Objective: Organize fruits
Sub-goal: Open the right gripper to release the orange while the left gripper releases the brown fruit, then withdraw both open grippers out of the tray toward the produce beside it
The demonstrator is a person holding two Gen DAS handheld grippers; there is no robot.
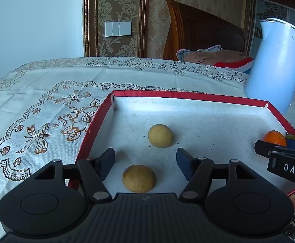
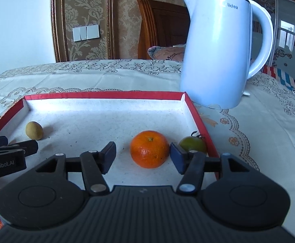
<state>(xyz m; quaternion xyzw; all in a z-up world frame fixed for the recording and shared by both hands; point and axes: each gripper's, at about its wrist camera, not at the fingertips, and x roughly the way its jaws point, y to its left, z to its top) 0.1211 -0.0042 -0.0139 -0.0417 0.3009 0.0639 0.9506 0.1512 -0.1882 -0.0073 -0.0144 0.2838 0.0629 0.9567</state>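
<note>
Red-rimmed tray (image 2: 196, 119) holds a glossy orange (image 2: 149, 149); both hand-held grippers spread, empty.

A shallow tray (image 2: 98, 95) is set on the tablecloth (image 2: 269, 125), and all places are given from it. Inside it, two small round fruits (image 1: 160, 135) (image 1: 139, 178) are found toward its left side, one behind the other. An orange (image 2: 149, 148) is placed toward its right side, with a small tomato (image 2: 193, 143) just beside it against the right wall. A kettle (image 2: 220, 50) is stood outside the tray, behind its far right corner. A chair (image 2: 163, 28) is seen beyond the far edge.
</note>
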